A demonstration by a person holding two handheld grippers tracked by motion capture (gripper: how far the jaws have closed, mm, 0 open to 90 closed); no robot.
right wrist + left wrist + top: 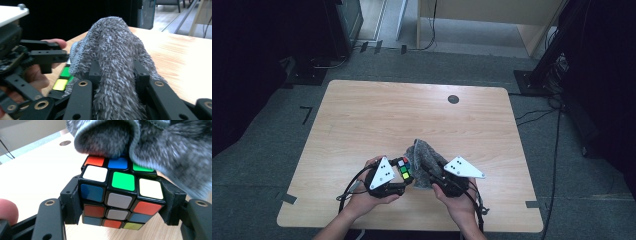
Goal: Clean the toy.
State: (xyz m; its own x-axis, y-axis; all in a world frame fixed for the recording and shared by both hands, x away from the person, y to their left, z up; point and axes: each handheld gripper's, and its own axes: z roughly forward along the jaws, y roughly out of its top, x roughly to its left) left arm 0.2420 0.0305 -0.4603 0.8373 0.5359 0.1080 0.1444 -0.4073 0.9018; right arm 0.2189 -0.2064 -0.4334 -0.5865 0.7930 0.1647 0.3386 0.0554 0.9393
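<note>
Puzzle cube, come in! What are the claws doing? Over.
Left claw shut on puzzle cube. Right claw shut on grey fuzzy cloth. Cloth draped over cube's far edge. Table around them bare.

Both forearms come in from the near table edge, the left gripper [404,172] with its jaws clamped on something and pointing toward the right gripper [424,167], whose jaws, angled up and leftward, are pinched around another thing.

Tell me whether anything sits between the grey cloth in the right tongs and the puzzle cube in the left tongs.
Nothing visible does. The grey cloth, pinched in the right tongs, already drapes over the far top edge of the puzzle cube, which the left tongs clamp by two opposite sides. Cloth and cube appear to touch directly.
</note>
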